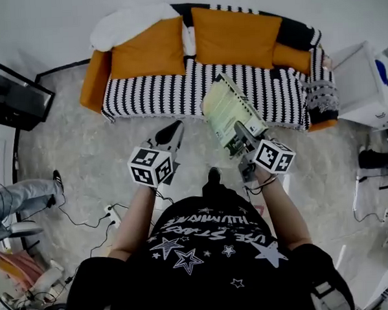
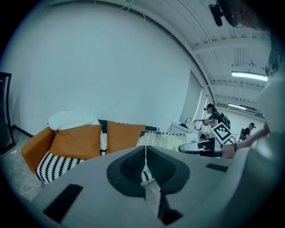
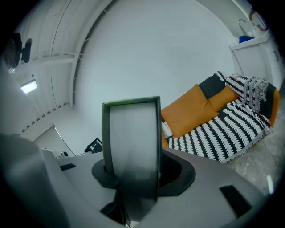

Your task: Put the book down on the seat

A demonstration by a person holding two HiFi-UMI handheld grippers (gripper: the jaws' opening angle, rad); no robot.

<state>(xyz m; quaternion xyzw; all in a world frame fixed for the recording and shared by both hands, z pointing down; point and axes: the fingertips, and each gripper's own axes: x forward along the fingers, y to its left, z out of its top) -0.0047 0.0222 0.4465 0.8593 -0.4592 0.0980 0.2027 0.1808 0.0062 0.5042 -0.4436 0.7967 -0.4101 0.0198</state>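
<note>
You are at the carrying step: your right gripper (image 1: 242, 142) pinches the book (image 1: 225, 105), raised at one o'clock before the striped seat (image 1: 158, 91), your left gripper (image 1: 172, 130) is pressed together and empty; next, I think, lower it flat and release.

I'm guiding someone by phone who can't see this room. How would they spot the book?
Find the sofa with the black-and-white striped seat and orange cushions. In front of it, the right tool holds the book up off the floor. It is the only pale green, flat, printed thing among stripes and orange.
</note>
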